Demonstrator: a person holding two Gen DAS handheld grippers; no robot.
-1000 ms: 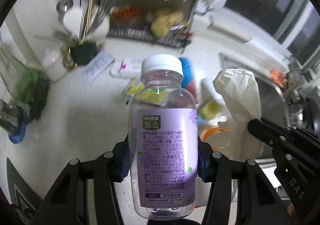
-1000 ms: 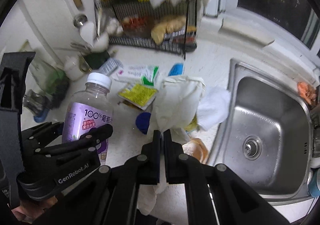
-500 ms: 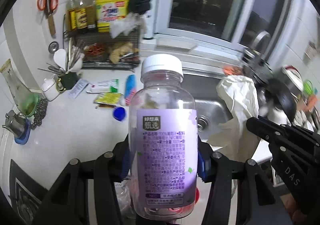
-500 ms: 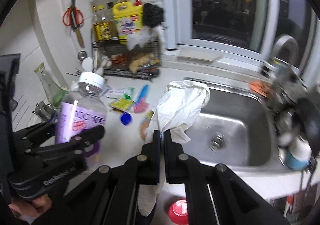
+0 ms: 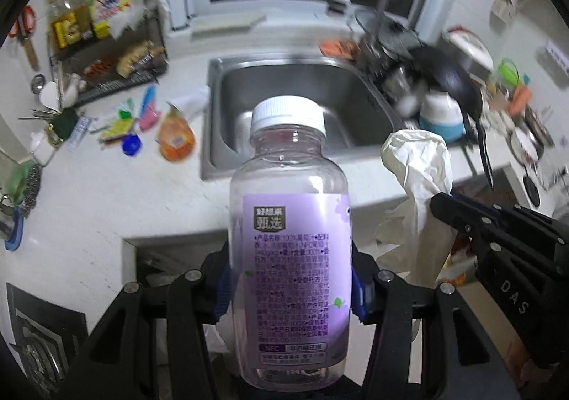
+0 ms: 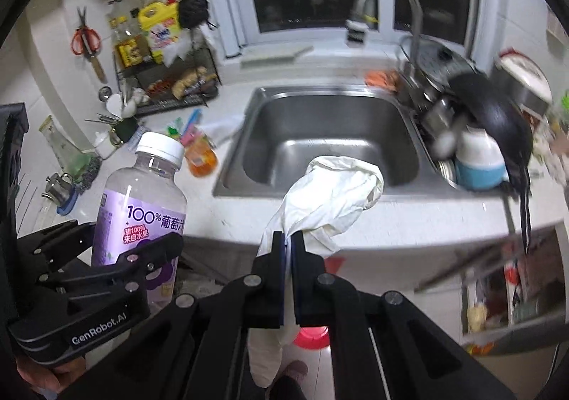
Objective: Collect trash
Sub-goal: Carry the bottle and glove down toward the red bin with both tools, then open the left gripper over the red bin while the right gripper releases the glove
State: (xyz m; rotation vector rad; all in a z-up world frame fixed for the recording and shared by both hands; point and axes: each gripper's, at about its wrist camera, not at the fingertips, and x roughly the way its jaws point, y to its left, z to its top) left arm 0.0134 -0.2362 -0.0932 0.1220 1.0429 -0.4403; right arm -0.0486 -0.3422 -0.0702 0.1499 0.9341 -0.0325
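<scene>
My left gripper [image 5: 290,288] is shut on an empty clear bottle [image 5: 290,257] with a purple label and white cap, held upright in the air in front of the counter edge. The same bottle [image 6: 140,218] and left gripper [image 6: 142,257] show at the left of the right wrist view. My right gripper [image 6: 288,240] is shut on a crumpled white glove [image 6: 334,197], which hangs above and below the jaws. In the left wrist view the glove [image 5: 418,186] hangs at the right. More trash lies on the counter: an orange packet [image 5: 176,140], a blue cap [image 5: 130,145], small wrappers [image 5: 117,122].
A steel sink [image 6: 330,137] with a tall faucet [image 6: 387,9] sits in the white counter [image 5: 89,201]. Pots, a black pan [image 6: 498,122] and a blue-white jug [image 6: 480,161] crowd its right side. A wire rack [image 6: 170,76] with bottles stands at back left. A red bin [image 6: 313,330] stands on the floor below.
Both grippers have pulled back from the counter and swung right, carrying the bottle and the glove. The view went from the cluttered counter left of the sink to the whole sink and the counter's front edge.
</scene>
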